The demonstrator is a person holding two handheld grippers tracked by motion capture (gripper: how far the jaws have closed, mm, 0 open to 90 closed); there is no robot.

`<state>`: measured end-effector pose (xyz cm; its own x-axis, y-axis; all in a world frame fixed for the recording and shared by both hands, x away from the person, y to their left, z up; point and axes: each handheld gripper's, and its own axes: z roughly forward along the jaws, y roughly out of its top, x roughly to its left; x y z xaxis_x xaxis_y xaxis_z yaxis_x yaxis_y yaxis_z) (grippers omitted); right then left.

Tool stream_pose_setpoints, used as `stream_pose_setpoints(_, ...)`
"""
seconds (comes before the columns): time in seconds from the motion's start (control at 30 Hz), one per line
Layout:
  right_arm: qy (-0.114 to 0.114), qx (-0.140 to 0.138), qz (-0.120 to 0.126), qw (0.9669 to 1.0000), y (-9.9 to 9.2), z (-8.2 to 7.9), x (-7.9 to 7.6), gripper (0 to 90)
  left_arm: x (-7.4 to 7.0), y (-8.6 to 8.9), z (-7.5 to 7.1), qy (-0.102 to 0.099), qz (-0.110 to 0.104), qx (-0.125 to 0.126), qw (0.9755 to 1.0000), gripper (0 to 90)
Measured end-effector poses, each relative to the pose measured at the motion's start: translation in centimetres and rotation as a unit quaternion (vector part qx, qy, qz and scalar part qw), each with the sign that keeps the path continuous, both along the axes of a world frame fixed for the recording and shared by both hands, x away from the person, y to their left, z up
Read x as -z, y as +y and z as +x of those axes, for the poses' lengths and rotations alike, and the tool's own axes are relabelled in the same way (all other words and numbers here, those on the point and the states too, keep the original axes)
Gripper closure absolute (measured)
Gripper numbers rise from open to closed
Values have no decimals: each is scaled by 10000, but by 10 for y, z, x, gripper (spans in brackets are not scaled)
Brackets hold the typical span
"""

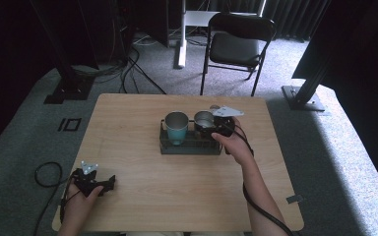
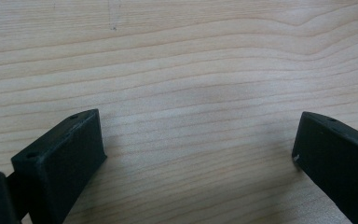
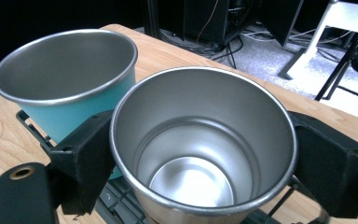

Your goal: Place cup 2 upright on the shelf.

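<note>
Steel cup (image 3: 200, 144) sits clamped in right gripper (image 3: 200, 154) fingers, over the rack (image 1: 189, 146) beside teal cup (image 1: 176, 127). Next: lower, release. Left gripper (image 2: 198, 154) released on desk (image 2: 191, 56).

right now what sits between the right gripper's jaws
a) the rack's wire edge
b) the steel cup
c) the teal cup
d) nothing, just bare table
b: in the right gripper view the jaws of the right gripper stand on either side of the steel cup, against its wall, while the teal cup stands beside it in the rack.
</note>
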<state>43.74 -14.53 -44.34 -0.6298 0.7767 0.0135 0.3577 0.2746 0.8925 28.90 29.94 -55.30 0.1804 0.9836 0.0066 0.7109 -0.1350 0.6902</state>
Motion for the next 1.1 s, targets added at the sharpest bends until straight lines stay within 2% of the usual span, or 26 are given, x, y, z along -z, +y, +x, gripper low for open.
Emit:
stream_pose_setpoints(0.3, 112, -41, -45, 9999, 4, 0, 15, 128, 0, 0, 0, 1, -1, 0, 10000, 26)
stream_pose_setpoints(0.63, 153, -35, -119, 9998, 4, -1, 25, 128, 0, 0, 0, 0, 0, 0, 10000, 26)
stream_pose_setpoints(0.93, 89, -15, -87, 9999, 5, -2, 27, 127, 0, 0, 0, 1, 1, 1, 10000, 26)
stream_pose_setpoints(1.1, 10, -9, -148, 9999, 6, -2, 28, 126, 0, 0, 0, 1, 0, 0, 10000, 26)
